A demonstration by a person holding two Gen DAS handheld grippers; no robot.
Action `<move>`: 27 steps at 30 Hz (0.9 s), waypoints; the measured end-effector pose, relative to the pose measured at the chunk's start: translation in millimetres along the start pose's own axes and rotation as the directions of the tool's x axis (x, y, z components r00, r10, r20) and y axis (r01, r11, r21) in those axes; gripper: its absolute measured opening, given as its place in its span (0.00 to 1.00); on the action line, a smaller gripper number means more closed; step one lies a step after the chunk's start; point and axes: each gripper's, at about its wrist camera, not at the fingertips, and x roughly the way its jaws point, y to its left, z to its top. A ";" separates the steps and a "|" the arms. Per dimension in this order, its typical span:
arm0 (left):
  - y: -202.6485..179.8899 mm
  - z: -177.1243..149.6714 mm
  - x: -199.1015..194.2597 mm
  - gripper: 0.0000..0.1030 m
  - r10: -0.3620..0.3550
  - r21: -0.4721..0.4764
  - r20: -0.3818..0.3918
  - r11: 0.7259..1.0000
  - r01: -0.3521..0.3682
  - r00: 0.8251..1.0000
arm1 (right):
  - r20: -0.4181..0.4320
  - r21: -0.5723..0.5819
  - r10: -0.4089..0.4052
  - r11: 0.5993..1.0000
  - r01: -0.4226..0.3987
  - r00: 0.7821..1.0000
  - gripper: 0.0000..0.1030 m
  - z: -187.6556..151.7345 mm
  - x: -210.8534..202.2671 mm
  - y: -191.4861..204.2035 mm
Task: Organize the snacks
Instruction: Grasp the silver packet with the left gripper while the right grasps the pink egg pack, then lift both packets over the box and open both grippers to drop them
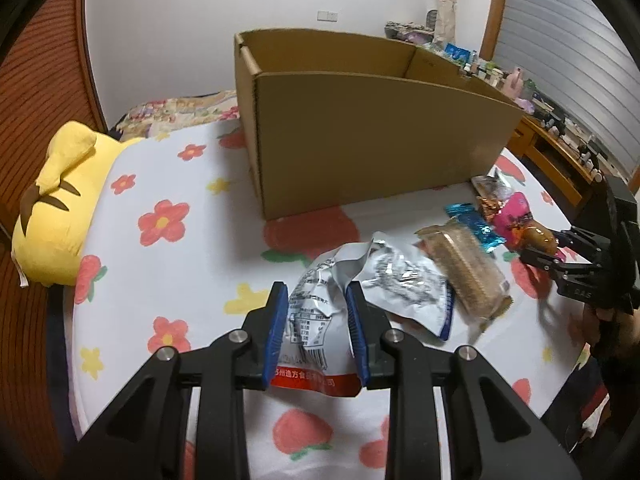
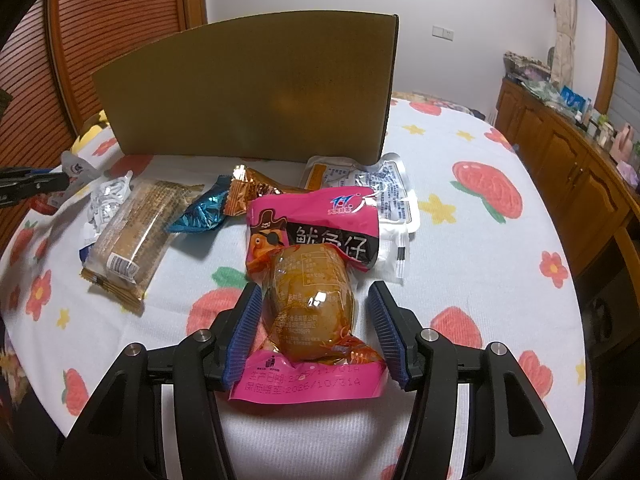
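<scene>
My left gripper [image 1: 316, 296] is shut on a crumpled white snack bag [image 1: 316, 320], with both blue pads pressing into its sides just above the bedspread. Behind it stands an open cardboard box [image 1: 360, 140], whose side also fills the back of the right wrist view [image 2: 248, 92]. My right gripper [image 2: 316, 304] straddles a pink packet with a brown snack [image 2: 312, 272] that lies on the bed; the right pad stands a little apart from it. A biscuit pack [image 2: 132, 236], a blue wrapper [image 2: 204, 210], an orange wrapper [image 2: 244, 194] and a white pouch [image 2: 360, 184] lie in front of the box.
Everything rests on a white bedspread with red flowers [image 1: 160, 220]. A yellow plush toy [image 1: 60, 200] lies at the far left near the wooden headboard. A wooden cabinet [image 2: 560, 152] with clutter on top runs along the right side of the bed.
</scene>
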 end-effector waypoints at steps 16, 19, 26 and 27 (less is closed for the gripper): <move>-56.7 5.8 -31.6 0.27 -0.067 0.078 0.090 0.995 0.061 0.994 | 0.068 0.050 -0.013 0.999 0.010 0.998 0.40 -2.2 -9.7 -8.3; -63.8 7.8 -35.1 0.27 -0.073 0.083 0.102 0.994 0.065 0.992 | 0.092 0.056 -0.019 0.998 0.014 0.996 0.40 -3.5 -13.6 -8.8; -73.8 14.5 -42.1 0.27 -0.077 0.089 0.134 0.994 0.065 0.988 | 0.135 0.065 -0.017 0.998 0.008 0.991 0.40 -5.8 -19.6 -10.6; -74.7 16.0 -44.0 0.27 -0.079 0.087 0.143 0.994 0.067 0.987 | 0.137 0.066 -0.018 0.998 0.009 0.990 0.40 -5.8 -20.1 -10.5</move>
